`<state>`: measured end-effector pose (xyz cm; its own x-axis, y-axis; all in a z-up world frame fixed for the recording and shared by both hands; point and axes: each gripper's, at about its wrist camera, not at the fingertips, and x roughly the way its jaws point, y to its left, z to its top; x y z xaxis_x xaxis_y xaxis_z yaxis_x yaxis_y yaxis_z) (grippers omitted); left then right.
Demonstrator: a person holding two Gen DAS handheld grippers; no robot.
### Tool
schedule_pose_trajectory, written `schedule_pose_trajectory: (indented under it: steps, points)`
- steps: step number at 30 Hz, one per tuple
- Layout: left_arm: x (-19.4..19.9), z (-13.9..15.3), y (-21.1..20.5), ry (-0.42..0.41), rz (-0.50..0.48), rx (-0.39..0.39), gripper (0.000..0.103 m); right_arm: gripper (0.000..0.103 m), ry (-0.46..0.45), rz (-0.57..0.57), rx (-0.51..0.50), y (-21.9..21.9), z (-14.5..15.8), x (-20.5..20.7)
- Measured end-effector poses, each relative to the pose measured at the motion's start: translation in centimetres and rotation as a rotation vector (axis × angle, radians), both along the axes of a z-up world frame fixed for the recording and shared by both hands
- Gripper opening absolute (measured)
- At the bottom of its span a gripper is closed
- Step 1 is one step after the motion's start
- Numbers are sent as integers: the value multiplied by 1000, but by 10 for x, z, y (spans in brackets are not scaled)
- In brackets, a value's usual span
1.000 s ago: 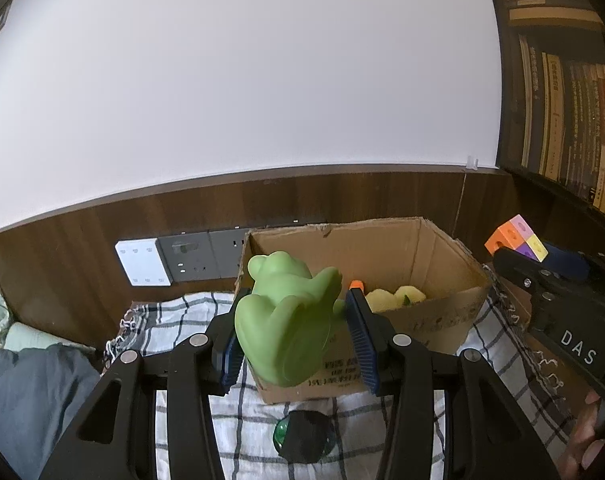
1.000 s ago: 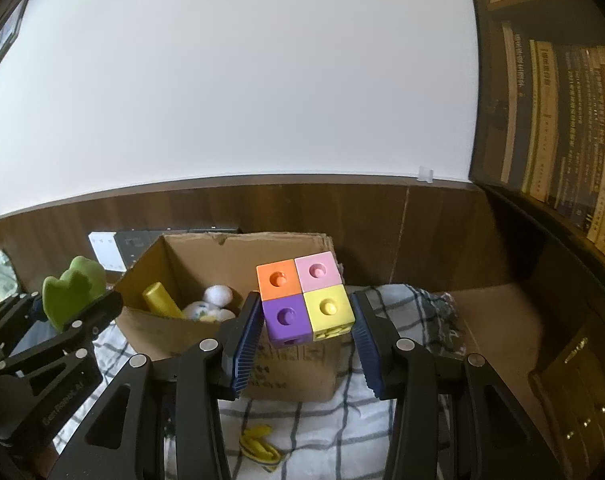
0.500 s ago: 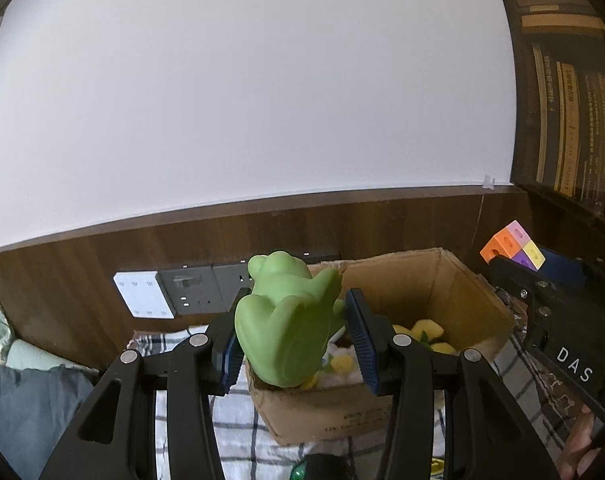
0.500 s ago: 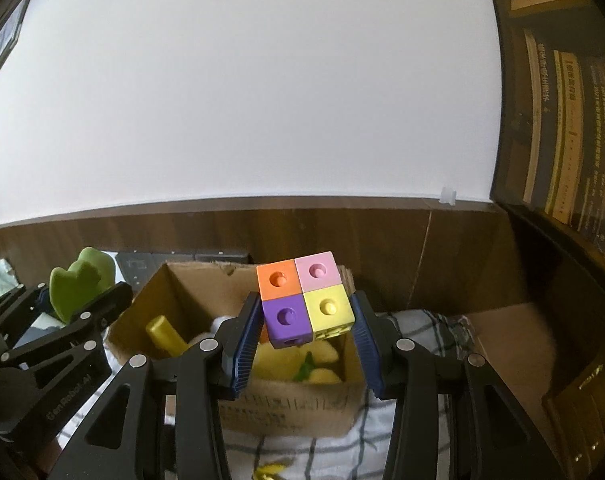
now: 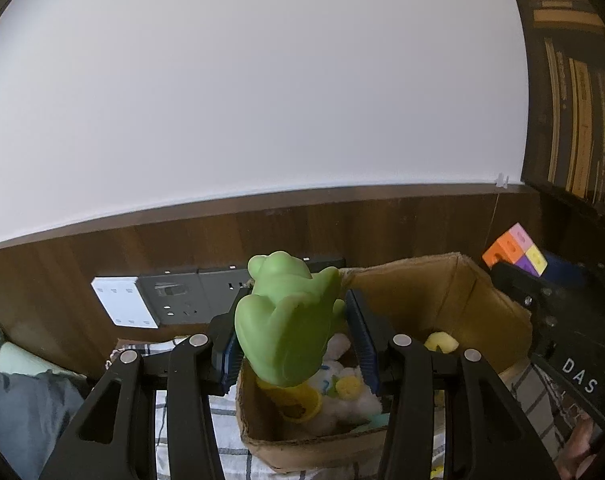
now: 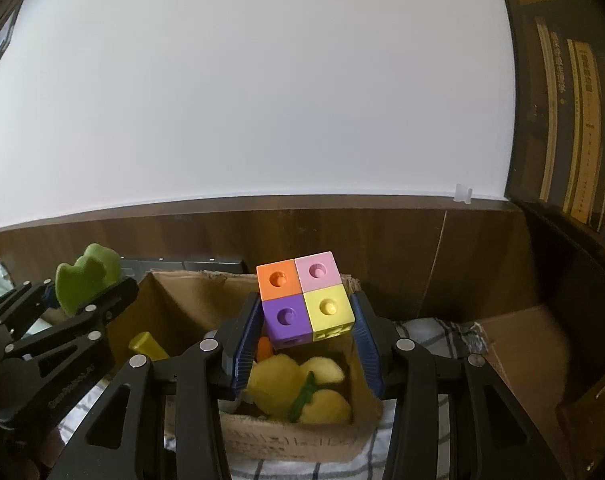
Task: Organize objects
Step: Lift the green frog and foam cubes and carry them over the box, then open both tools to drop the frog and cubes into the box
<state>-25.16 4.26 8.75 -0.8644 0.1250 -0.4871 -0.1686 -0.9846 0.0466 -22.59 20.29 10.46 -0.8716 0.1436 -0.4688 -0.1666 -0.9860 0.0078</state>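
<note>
Above the open cardboard box point(image 5: 442, 300), the left gripper point(image 5: 294, 344) clamps a green frog toy point(image 5: 286, 320) and the right gripper point(image 6: 308, 344) clamps a four-coloured block cube point(image 6: 306, 300), both hanging over the interior. Inside the box already lie yellow plush fruit point(image 6: 298, 384), a yellow cylinder point(image 6: 146, 346) and white soft pieces point(image 5: 342, 396). Sorting looks well advanced; both toys remain to be dropped in, and a small yellow item point(image 5: 436, 472) lies outside on the checked cloth point(image 6: 422, 330)

Soft green rubber frog toy point(image 5: 288, 320) hangs upright above the open brown cardboard box point(image 5: 442, 292); the four-coloured plastic block cube point(image 6: 306, 300) hangs over its right end.
</note>
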Motion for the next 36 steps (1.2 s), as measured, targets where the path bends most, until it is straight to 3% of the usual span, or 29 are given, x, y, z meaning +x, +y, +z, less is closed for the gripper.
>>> schedule_pose_trajectory:
  steps: [17,19,20,21,24,27,32,36]
  points:
    - [-12,-8,0,-3,-10,-7,49,45,-8,0,25,3,-16,-15]
    - [-10,-5,0,7,-6,-7,55,45,-6,0,28,3,-16,-14]
    - [-9,-4,0,13,-4,-8,66,48,-6,1,32,2,-16,-14]
    - [-7,-3,0,24,1,-10,76,58,-1,-3,37,2,-16,-14]
    - [-3,-1,-1,49,23,-23,86,77,31,-31,53,1,-12,-5]
    - [-3,1,-3,46,35,-21,93,86,51,-50,46,4,-8,0]
    - [1,2,-1,62,64,-39,103,88,54,-62,36,8,-6,3]
    - [2,3,-5,73,106,-48,103,92,48,-74,31,12,-9,2]
